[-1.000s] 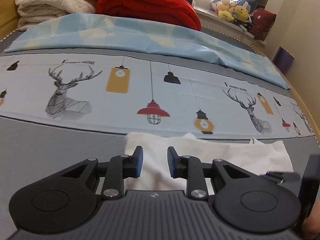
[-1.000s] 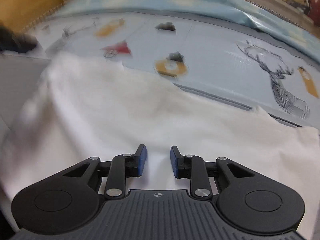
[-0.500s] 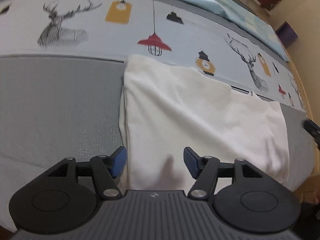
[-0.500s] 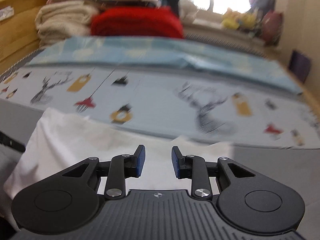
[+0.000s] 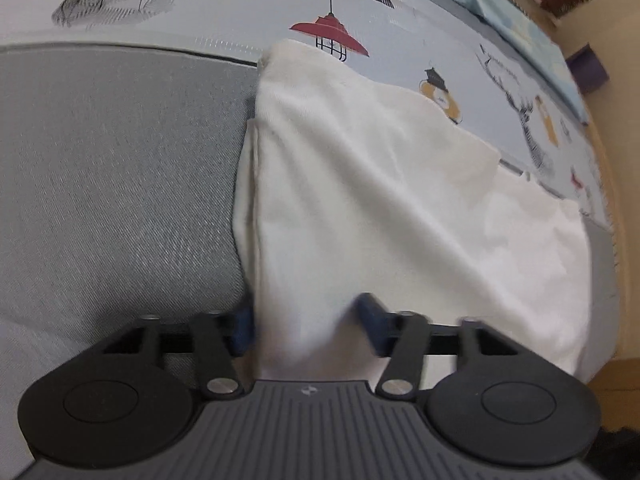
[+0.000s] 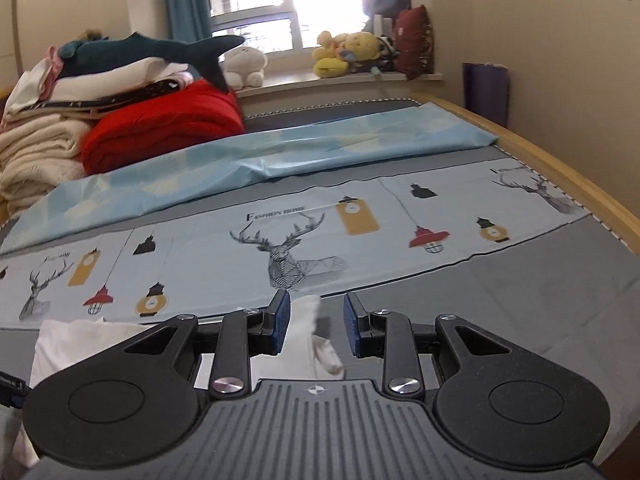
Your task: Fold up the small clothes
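Observation:
A white garment (image 5: pixel 392 200) lies flat on the grey bed cover, folded along its left edge. My left gripper (image 5: pixel 308 328) is open, its blue pads on either side of the garment's near left corner, which bulges up between them. In the right wrist view the same garment (image 6: pixel 80 340) shows at lower left, and one corner (image 6: pixel 312 328) stands up between the jaws of my right gripper (image 6: pixel 316 328), which is open around it.
A light blue sheet with deer and lamp prints (image 6: pixel 300 232) lies beyond the garment. Folded blankets, a red quilt (image 6: pixel 168 128) and a shark plush are stacked at the far left. The wooden bed edge (image 6: pixel 580 184) runs along the right.
The left gripper has dropped closer over the garment's near left corner, staying wide open. The right gripper has opened wider and now has a garment corner between its jaws.

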